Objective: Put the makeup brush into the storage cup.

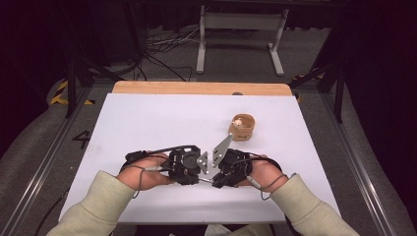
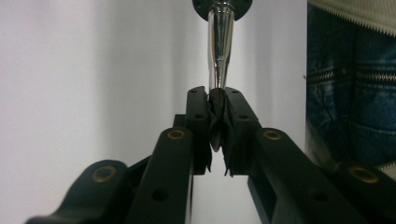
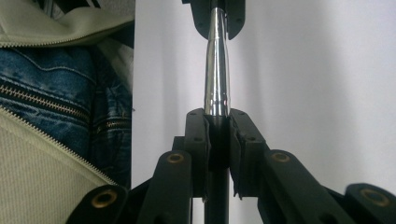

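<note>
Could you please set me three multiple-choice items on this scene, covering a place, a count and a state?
1. Where does the small wooden cup stand?
A. beyond the right tongs
B. at the table's near left corner
C. on the floor

2. How many tongs hold the shiny metal pen?
A. none
B. one
C. two

3. How are the left tongs?
A. wide open
B. shut on the pen's tip
C. shut on the cup

Answers: 1 A, the high view shows the cup past the right hand; 2 C, each tongs view shows the pen between its own pads; 3 B, the pads pinch the tapered tip.
</note>
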`<state>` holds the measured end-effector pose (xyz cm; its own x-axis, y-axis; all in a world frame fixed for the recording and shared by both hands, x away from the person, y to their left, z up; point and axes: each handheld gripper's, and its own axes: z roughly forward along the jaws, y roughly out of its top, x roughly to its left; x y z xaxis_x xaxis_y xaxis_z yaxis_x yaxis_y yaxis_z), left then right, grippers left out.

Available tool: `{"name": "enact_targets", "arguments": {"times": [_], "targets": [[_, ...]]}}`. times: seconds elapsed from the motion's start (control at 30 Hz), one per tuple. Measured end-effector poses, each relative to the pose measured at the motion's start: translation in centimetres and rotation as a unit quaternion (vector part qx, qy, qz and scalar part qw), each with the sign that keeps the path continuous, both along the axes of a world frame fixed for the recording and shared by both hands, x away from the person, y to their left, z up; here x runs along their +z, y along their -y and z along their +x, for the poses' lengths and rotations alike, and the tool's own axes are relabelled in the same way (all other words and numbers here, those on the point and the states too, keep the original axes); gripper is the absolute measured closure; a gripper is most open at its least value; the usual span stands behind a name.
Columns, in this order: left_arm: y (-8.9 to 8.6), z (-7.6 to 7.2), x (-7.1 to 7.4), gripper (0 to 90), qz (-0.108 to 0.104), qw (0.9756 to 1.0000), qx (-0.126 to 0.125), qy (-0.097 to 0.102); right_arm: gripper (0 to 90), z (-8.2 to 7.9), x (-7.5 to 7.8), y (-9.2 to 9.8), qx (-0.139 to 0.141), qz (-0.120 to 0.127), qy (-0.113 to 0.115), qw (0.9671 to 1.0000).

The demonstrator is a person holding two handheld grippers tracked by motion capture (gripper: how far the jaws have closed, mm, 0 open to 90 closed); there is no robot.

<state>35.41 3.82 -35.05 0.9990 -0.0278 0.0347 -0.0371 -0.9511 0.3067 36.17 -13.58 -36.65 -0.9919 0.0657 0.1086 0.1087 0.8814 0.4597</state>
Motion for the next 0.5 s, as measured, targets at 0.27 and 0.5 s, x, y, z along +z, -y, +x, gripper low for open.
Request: {"name": "enact_targets", "arguments": {"times": [0.27, 0.5], "targets": [[-2.0, 0.8, 0.9, 56.4, -0.060, 0.9974, 0.039, 0.000, 79.2, 0.2, 0.1, 1.6, -0.019, 0.044, 0.014, 0.9987], [-3.7, 1.3, 0.9, 49.3, -0.104, 0.9913, 0.079, -0.013, 79.1, 0.2, 0.8, 3.0, -0.041, 0.084, 0.037, 0.9949]]}}
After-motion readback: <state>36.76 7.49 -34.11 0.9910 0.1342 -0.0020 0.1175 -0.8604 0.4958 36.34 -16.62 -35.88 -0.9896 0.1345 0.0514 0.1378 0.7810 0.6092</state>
